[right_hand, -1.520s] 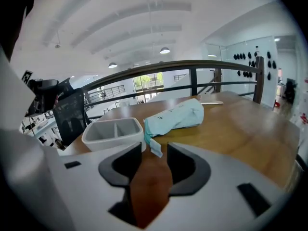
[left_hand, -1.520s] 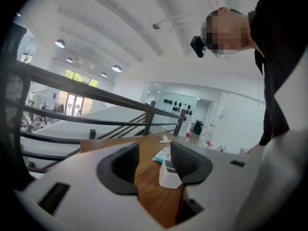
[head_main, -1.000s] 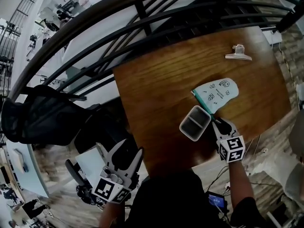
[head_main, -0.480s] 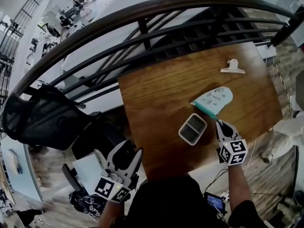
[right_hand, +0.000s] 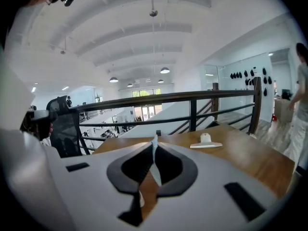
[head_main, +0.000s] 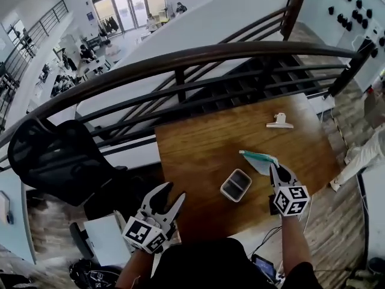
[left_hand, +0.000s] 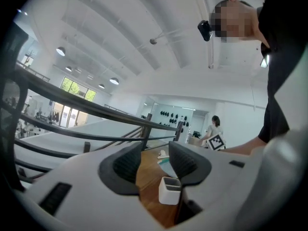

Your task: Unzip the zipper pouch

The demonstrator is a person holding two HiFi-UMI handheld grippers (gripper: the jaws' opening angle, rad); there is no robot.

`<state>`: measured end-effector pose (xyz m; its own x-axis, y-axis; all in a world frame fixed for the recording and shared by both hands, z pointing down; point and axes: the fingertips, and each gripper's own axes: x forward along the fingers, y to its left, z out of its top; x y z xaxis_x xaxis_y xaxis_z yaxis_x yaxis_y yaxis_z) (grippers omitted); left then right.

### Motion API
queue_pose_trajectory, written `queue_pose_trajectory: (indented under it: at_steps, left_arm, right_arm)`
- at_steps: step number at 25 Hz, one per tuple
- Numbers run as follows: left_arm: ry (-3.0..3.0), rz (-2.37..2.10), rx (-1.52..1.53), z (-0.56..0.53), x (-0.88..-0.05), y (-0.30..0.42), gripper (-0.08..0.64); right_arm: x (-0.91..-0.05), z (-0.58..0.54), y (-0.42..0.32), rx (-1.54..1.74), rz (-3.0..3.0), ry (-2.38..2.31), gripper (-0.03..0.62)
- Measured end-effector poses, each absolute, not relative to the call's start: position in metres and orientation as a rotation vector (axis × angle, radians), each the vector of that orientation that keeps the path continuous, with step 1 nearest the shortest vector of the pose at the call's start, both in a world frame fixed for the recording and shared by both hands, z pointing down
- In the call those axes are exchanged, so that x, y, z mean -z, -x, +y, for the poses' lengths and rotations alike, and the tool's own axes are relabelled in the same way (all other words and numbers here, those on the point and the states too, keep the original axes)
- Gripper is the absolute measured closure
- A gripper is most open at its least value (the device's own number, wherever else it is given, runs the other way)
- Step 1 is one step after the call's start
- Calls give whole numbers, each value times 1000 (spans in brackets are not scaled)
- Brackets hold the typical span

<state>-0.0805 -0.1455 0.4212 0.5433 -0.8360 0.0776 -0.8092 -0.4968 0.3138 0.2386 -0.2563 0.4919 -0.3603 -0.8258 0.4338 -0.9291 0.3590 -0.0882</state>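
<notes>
The zipper pouch (head_main: 258,159), pale with a teal zipper edge, hangs lifted off the wooden table (head_main: 198,149). My right gripper (head_main: 274,167) is shut on its near end; its jaws have just closed on it. In the right gripper view the pouch (right_hand: 153,154) shows as a thin pale sheet pinched between the pads. My left gripper (head_main: 173,192) is off the table's near-left corner, open with nothing between its jaws, which have just been closing a little. In the left gripper view the jaws (left_hand: 155,160) frame the table, with the pouch (left_hand: 166,165) far beyond them.
A white two-compartment box (head_main: 236,185) stands on the table just left of the right gripper. A metal binder clip (head_main: 280,121) lies near the far right edge. A dark railing (head_main: 180,59) runs behind the table. A black chair (head_main: 57,161) stands at the left.
The right gripper has risen with the pouch, which lay flat on the table and now hangs from the jaws. The left gripper has risen slightly.
</notes>
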Motion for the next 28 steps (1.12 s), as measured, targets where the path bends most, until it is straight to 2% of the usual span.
queue_pose_trajectory:
  at_steps: [9, 14, 19, 28]
  left_arm:
    - [-2546, -1238, 176, -133, -409, 66, 373]
    - [-2543, -1165, 185, -124, -417, 58, 373]
    - [-2566, -1095, 172, -122, -417, 50, 371]
    - [-2639, -901, 178, -120, -419, 48, 353]
  right_arm:
    - [-362, -215, -183, -207, -2608, -1508, 581]
    - [-309, -179, -154, -171, -2780, -1427, 580]
    - [-278, -144, -117, -192, -2929, -1238, 580]
    - [-267, -73, -50, -42, -3036, -723, 578]
